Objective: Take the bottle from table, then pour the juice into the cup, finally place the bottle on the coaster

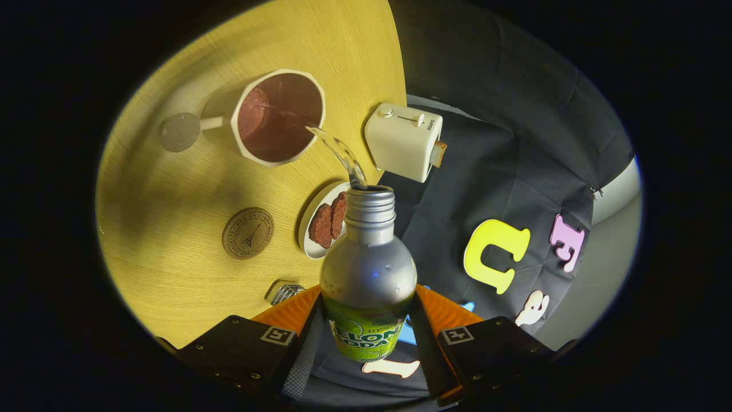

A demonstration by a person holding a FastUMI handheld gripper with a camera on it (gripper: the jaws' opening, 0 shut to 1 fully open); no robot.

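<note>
My gripper (366, 320) is shut on a silver bottle (367, 263) with a green label, both fingers pressing its sides. The bottle is tipped, its open neck pointing beyond the fingers. A clear stream of liquid (340, 151) arcs from the mouth into a white faceted cup (274, 117) with a dark inside, standing on the yellow wooden table (171, 194). A round cork coaster (247, 233) lies bare on the table, nearer the fingers than the cup and to the left of the bottle.
A white plate (311, 226) with brown biscuits lies just past the bottle's neck. A white toaster (403, 140) with a slice of bread stands at the table's edge. A small grey disc (179, 132) lies by the cup's handle. A metal clip (284, 292) rests near the left finger.
</note>
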